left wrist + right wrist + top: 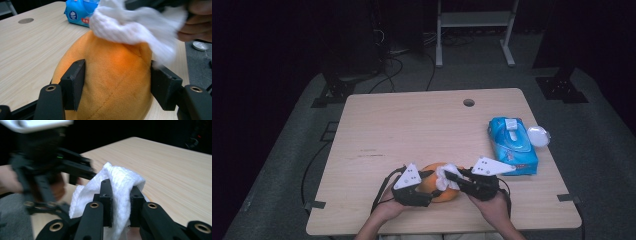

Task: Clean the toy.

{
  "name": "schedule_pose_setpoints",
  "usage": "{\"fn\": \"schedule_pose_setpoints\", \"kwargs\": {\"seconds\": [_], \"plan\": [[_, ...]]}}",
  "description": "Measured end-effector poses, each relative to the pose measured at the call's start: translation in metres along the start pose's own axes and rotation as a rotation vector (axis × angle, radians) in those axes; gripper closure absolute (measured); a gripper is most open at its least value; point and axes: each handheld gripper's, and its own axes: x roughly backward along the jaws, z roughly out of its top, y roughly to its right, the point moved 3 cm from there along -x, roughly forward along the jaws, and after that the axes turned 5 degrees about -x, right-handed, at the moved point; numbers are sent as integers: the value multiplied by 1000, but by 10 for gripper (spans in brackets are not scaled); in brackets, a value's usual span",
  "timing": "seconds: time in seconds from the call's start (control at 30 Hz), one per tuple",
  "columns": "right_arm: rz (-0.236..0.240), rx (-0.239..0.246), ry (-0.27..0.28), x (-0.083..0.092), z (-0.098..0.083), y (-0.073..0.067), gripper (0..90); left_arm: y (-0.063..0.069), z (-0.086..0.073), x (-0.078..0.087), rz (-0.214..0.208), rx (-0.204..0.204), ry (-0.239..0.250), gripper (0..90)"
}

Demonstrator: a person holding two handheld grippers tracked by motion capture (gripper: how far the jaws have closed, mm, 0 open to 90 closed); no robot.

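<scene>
An orange plush toy (446, 195) lies near the table's front edge between both hands. My left gripper (428, 181) comes at it from the left. In the left gripper view, that gripper (117, 82) has a jaw pressed against each side of the plush (112, 65). My right gripper (451, 176) is shut on a crumpled white wipe (446, 174) and holds it against the top of the toy. The right gripper view shows the wipe (120, 180) pinched between the right gripper's (121, 195) jaws. The wipe (130, 22) drapes over the toy's top.
A blue pack of wet wipes (512, 145) lies at the table's right side, with a round white lid (538, 135) just past the edge. A cable hole (468, 102) sits near the far edge. Bare wood tabletop (412, 130) spreads across the middle and left.
</scene>
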Motion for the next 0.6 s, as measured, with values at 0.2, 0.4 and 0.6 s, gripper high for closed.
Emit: {"fn": "schedule_pose_setpoints", "kwargs": {"seconds": [0.2, 0.4, 0.6], "plan": [[1, -60, 8, 1, -3, 9, 772, -5, -3, 3, -49, 30, 16, 328], [33, -57, 13, -3, -3, 6, 772, -6, -4, 6, -52, 25, 3, 348], [-44, -115, 1, 1, -11, 29, 772, -10, -6, 8, -62, 40, 9, 347]]}}
